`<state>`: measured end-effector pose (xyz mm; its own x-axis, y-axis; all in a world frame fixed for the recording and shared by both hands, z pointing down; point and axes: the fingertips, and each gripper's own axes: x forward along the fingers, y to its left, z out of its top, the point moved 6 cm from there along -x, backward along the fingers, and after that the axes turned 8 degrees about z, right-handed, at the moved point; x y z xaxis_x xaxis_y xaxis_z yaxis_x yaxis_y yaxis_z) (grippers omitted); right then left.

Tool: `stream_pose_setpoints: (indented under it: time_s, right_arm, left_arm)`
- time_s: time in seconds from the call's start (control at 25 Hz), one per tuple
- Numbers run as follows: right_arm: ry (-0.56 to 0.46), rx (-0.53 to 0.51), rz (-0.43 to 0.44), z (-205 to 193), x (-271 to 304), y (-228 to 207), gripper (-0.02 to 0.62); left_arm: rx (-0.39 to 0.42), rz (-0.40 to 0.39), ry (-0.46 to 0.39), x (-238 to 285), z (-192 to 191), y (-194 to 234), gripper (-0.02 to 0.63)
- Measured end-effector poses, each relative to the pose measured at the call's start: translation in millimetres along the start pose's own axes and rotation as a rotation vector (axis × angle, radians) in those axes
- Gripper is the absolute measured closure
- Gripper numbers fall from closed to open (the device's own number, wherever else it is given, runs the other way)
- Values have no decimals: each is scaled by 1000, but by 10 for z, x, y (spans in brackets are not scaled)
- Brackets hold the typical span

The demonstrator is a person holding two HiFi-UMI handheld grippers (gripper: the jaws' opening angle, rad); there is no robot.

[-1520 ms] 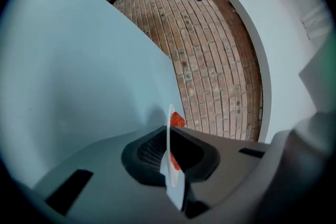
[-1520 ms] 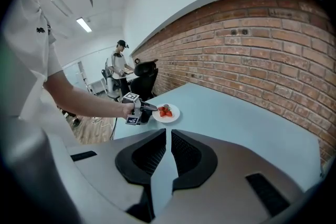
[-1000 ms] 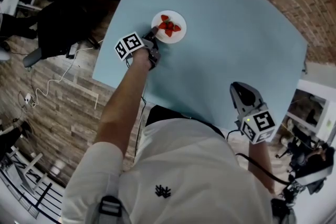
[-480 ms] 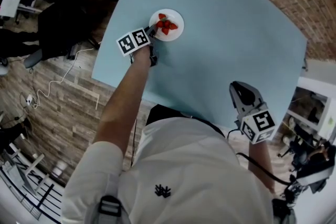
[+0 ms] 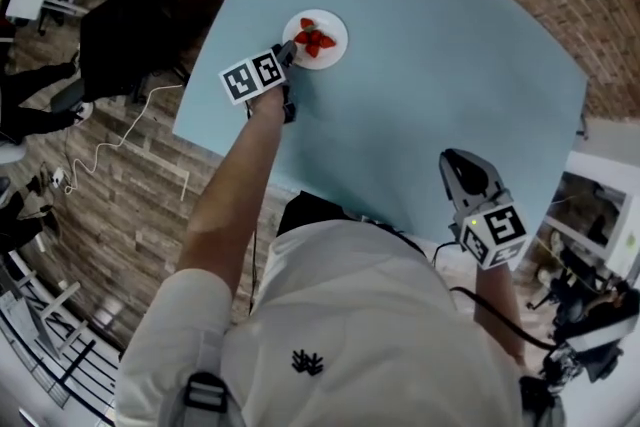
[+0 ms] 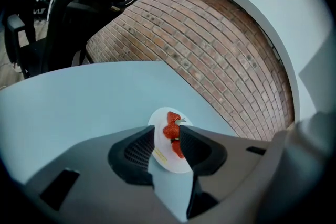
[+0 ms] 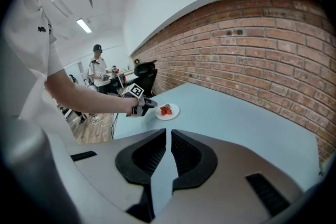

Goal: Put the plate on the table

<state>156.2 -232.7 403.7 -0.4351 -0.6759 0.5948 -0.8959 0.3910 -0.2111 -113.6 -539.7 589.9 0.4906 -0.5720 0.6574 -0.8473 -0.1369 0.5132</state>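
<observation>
A small white plate with red strawberries lies flat on the light blue table near its far left corner. My left gripper reaches it from the near side. In the left gripper view the plate's near rim lies between the jaws, which are opening, and the pads stand clear of it on both sides. The strawberries show just past the left gripper. My right gripper hangs over the table's near edge, shut and empty, and its own view shows the plate far off.
A black office chair stands beyond the table's left edge. A brick wall runs along the far side. A person stands in the background. A white cable lies on the wooden floor to the left.
The left gripper and the plate have shifted a little farther over the table, away from me. The right gripper has stayed in place.
</observation>
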Motion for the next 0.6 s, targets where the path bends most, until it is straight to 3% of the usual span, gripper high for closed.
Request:
stream_pose_setpoints:
  time_s: [0.32,0.6]
  right_arm:
    - [-26,-66,63,-152,-225,-4,560]
    - [-64,-121,118,-378,-546,74,560]
  left_arm:
    - [5,-36,-86,-659,-185,-319,474]
    - [23,-84,-119,-1390,-686,-708,474]
